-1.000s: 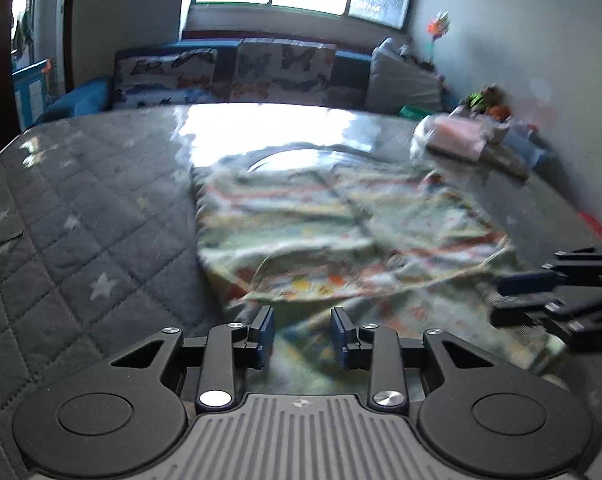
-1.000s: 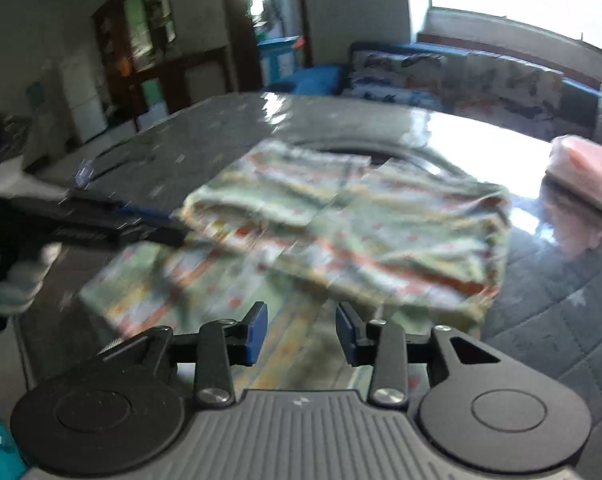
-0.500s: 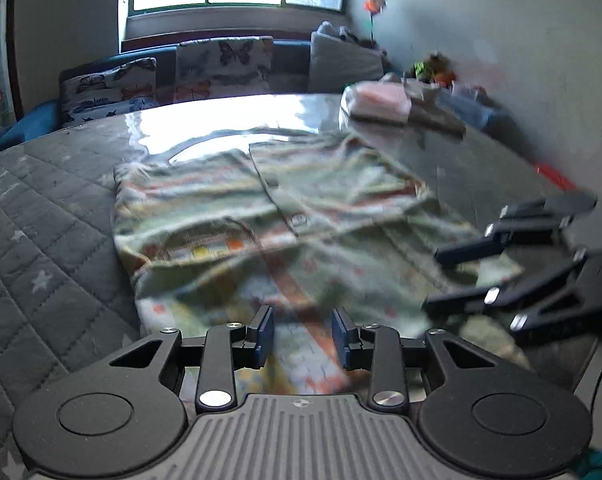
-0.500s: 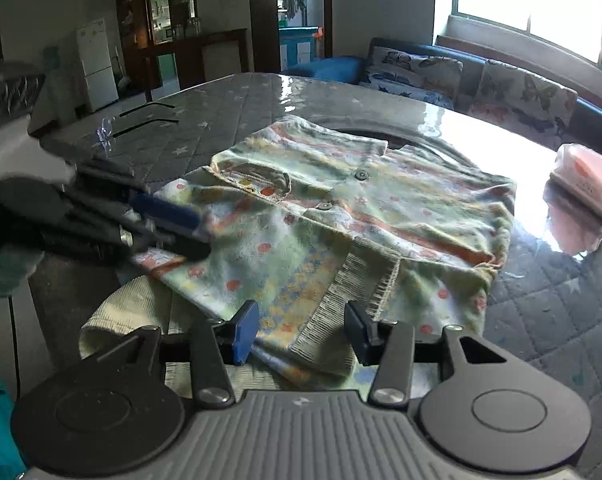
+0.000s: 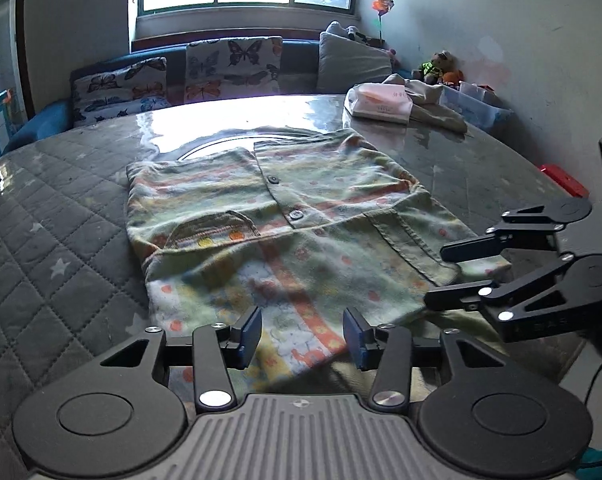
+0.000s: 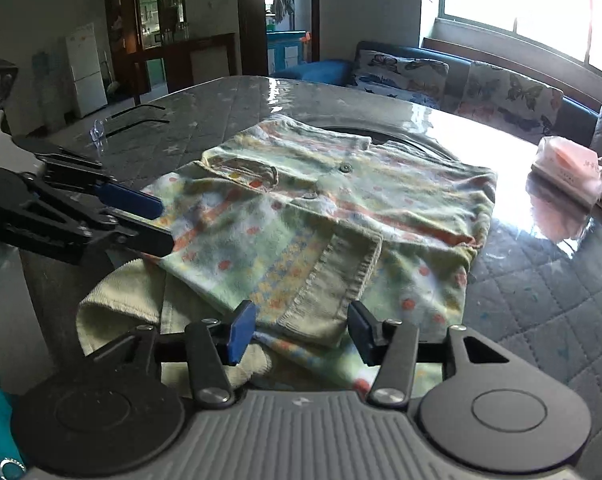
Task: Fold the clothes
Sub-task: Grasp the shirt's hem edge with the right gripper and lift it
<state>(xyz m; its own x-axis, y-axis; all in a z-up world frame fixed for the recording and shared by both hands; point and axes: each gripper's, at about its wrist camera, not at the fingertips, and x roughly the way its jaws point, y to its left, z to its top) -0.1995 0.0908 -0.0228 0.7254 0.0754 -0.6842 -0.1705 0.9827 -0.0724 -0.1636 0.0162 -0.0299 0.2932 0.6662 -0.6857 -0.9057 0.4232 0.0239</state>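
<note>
Cardigan (image 5: 285, 216) is that little pastel printed baby one with buttons down the front, and it's lying flat on the quilted tabletop (image 5: 61, 216), its near hem hanging a bit over the edge closest to the person. A second ago both cameras were blurry and swinging around; now they're steady and sharp, parked right at that near edge. From the left gripper (image 5: 301, 334) camera, the hem sits dead ahead at 12 o'clock, and the right gripper (image 5: 457, 276) pokes in from 3 o'clock beside the folded-in sleeve cuff (image 5: 413, 248). Both sets of jaws are spread wide with nothing in them, though cloth lies right between the right one's fingers (image 6: 241, 332) in its own view.

Both sleeves look already tucked across the front, so I'd guess the sides are done and what's left is the bottom-up fold. Having settled over the hem, they seem lined up to pinch it and carry it toward the collar at 12.

Off at 1 o'clock there's a pink tissue pack (image 5: 381, 102), well apart.
</note>
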